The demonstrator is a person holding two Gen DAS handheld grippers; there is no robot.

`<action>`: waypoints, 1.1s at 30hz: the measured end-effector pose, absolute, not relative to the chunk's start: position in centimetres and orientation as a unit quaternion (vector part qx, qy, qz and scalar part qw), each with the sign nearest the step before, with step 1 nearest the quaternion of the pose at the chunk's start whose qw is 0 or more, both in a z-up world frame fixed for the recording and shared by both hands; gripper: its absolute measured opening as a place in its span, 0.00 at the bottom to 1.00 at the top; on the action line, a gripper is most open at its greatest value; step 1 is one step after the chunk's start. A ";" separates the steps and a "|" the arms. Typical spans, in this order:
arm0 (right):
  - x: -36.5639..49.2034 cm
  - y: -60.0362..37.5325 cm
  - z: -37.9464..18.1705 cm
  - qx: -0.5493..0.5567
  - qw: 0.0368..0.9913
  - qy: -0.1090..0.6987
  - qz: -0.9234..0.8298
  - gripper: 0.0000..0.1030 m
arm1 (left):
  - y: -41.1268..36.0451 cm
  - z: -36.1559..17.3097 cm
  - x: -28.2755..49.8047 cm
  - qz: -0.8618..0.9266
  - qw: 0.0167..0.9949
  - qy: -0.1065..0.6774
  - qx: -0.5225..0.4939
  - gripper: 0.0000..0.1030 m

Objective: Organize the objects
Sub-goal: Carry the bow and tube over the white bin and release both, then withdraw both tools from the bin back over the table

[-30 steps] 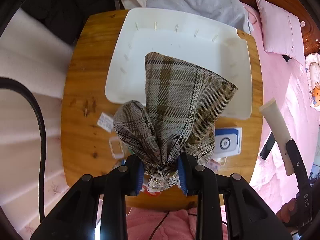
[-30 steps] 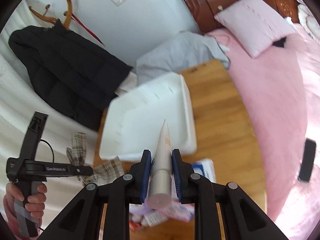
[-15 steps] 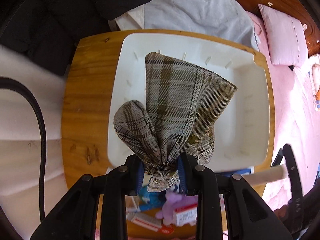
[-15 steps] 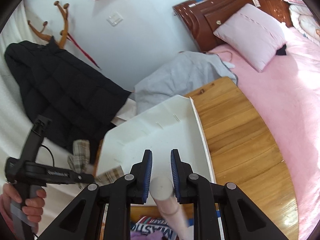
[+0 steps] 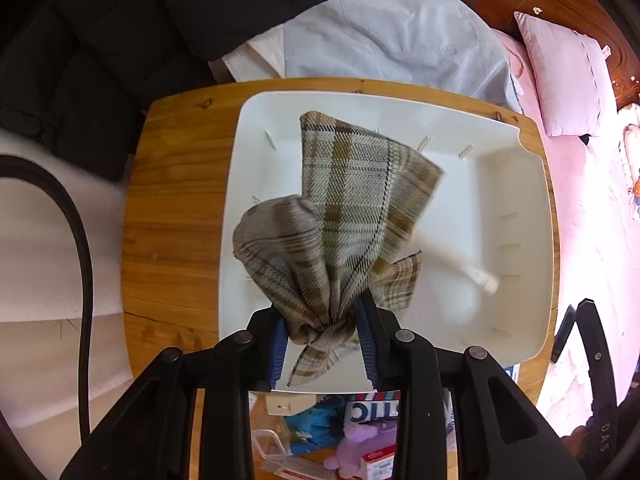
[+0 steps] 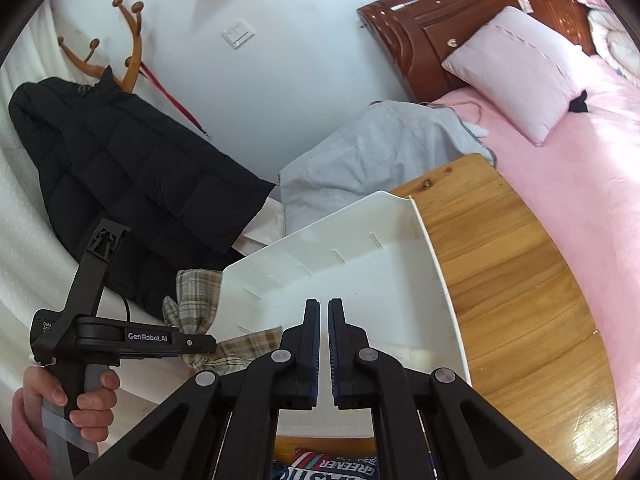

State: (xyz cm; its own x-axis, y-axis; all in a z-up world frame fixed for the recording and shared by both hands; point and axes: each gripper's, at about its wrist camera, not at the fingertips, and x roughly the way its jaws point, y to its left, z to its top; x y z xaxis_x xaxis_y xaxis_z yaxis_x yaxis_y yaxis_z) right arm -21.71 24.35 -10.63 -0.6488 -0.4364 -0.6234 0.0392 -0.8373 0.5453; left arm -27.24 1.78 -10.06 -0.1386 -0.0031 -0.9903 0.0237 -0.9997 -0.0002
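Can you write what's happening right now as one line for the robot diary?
left tool: opening, plaid cloth between pads, over white tray | right tool: shut, empty | cream tube: in tray

Left wrist camera looks straight down, close over the white tray [image 5: 500, 184] on the wooden table [image 5: 172, 200]. Right wrist camera looks obliquely down across the same tray [image 6: 400, 264] toward the bed [image 6: 580, 168].

I can read "GenRobot.AI" on the side of my left gripper [image 6: 200, 354], and "GREENER" upside down on a packet [image 6: 332, 466] on the table.
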 end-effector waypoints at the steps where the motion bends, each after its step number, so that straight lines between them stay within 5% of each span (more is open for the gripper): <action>1: -21.7 24.3 -10.5 0.395 0.137 -0.250 -0.873 0.05 | 1.7 -9.9 -27.2 -0.757 0.009 0.006 0.654 0.35; 12: -20.1 23.9 -8.5 0.384 0.141 -0.246 -0.879 0.07 | 1.4 -7.1 -26.1 -0.794 -0.002 -0.021 0.607 0.58; 25: -15.7 24.4 -4.2 0.357 0.155 -0.217 -0.895 0.09 | -0.2 -1.3 -20.7 -0.853 0.011 -0.025 0.521 0.58; 33: -11.3 24.6 -0.3 0.321 0.187 -0.179 -0.911 0.30 | -1.9 2.6 -15.0 -0.874 0.058 -0.008 0.483 0.59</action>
State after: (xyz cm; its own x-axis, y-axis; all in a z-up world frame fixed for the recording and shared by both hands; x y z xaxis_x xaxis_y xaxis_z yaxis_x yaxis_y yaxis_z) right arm -11.27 24.59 -0.27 -0.7238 -0.4560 -0.5179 0.2267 -0.8660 0.4457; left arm -15.04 -1.92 2.58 -0.5267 -0.1094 -0.8430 0.0933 -0.9931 0.0706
